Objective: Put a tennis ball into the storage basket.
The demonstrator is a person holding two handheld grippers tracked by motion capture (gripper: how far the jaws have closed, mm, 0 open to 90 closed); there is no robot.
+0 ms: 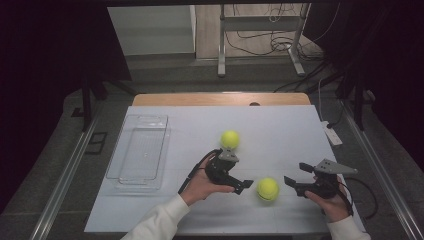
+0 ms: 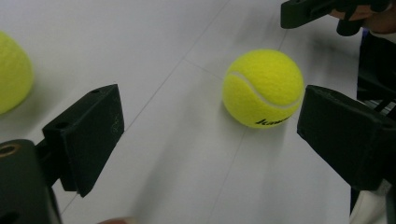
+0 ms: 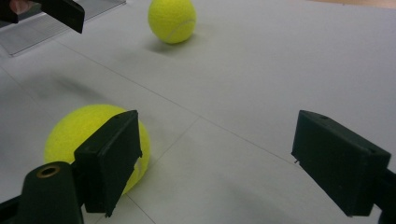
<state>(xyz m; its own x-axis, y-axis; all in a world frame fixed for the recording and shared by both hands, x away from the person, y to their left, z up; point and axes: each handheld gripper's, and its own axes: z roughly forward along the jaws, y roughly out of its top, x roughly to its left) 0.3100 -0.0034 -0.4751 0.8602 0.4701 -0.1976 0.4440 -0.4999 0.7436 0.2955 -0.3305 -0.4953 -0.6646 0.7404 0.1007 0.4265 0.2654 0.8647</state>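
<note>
Here, in the high view, the left tongs (image 1: 243, 186) lie low over the white table (image 1: 280, 130), held in the person's left hand (image 1: 202, 186), with the jaws apart and pointing toward the near tennis ball (image 1: 268, 189) just beside their tips. The right tongs (image 1: 296, 180) sit on the other side of that ball, jaws spread and aimed at it from close by. A second tennis ball (image 1: 230, 139) rests farther up the table, just beyond the left tongs, and a clear plastic tray (image 1: 141, 150) lies near the table's left edge.

In the left gripper view, the two black jaws stand wide with bare table between them; the near ball sits ahead, close to the right-hand jaw but not pressed by it. The other ball shows at the left edge, and the right tongs at the top right.

In the right gripper view, the jaws are open with nothing between them; the near ball lies partly behind the left-hand jaw, outside the gap. The far ball rests beyond, near the tray.
</note>
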